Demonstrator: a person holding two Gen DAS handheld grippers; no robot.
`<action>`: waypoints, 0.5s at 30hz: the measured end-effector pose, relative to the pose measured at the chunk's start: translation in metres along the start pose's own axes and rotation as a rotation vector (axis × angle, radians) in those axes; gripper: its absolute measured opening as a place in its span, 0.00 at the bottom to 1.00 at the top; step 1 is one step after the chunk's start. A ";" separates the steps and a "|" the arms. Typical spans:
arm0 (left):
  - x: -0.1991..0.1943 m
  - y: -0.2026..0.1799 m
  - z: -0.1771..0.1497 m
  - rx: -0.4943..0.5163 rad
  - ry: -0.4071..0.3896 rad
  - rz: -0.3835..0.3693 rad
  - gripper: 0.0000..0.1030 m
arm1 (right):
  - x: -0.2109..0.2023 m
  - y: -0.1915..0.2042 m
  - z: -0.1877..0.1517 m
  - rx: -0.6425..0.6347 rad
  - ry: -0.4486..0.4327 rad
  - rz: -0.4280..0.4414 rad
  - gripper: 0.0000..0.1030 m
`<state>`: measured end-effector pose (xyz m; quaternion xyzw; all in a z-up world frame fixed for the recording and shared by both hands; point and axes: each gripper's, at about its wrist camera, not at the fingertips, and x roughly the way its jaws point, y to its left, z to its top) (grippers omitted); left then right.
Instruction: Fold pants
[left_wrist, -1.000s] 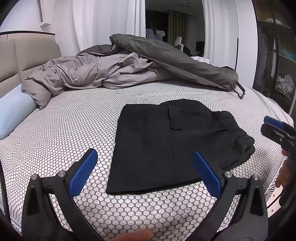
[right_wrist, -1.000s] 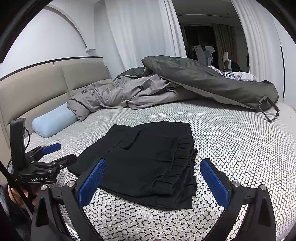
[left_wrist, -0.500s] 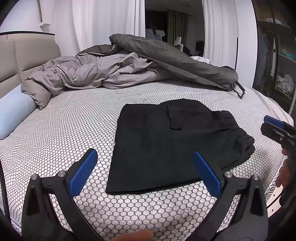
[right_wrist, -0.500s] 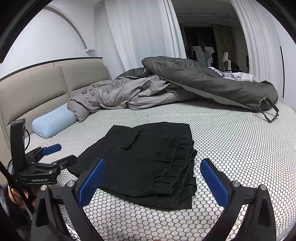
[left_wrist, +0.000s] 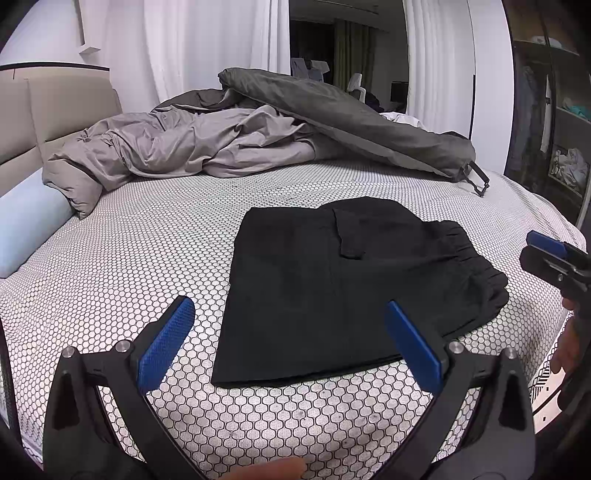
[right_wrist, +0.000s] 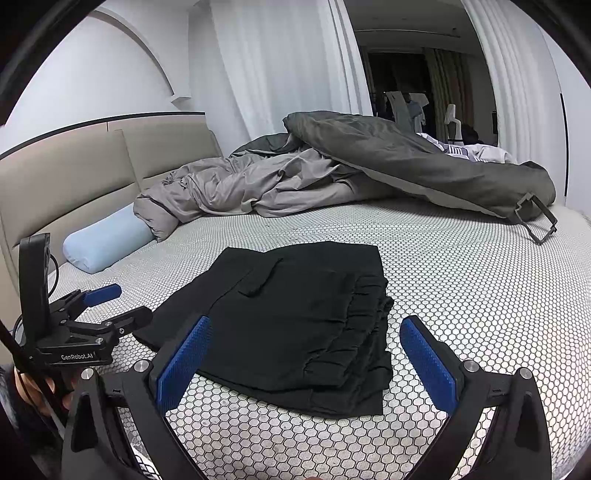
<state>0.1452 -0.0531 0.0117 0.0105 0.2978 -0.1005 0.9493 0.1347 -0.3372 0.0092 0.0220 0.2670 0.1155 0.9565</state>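
Note:
Black pants (left_wrist: 343, 280) lie folded into a flat rectangle on the honeycomb-patterned bed sheet (left_wrist: 147, 251), waistband at the right end. In the right wrist view the same pants (right_wrist: 295, 321) show stacked layers at the elastic waist. My left gripper (left_wrist: 290, 341) hovers open over the near edge of the pants, holding nothing. My right gripper (right_wrist: 304, 356) is open too, just short of the waistband end and empty. Each gripper appears in the other's view: the right gripper (left_wrist: 554, 258) at the right edge, the left gripper (right_wrist: 99, 310) at the left.
A crumpled grey duvet (left_wrist: 192, 151) and a dark sleeping bag (left_wrist: 351, 118) with a strap buckle (left_wrist: 478, 181) fill the far side of the bed. A light blue bolster (left_wrist: 26, 221) lies by the beige headboard (right_wrist: 74, 173). An open wardrobe (left_wrist: 554, 110) stands right.

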 end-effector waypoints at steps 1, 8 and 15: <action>0.000 0.000 0.000 0.001 0.000 0.000 0.99 | 0.000 0.000 0.000 0.000 -0.001 0.000 1.00; -0.001 0.000 0.001 0.001 -0.004 -0.002 0.99 | 0.000 0.000 0.000 -0.002 0.003 0.002 1.00; -0.002 0.005 0.003 0.004 -0.008 -0.008 0.99 | 0.002 0.000 -0.001 -0.004 0.012 0.005 1.00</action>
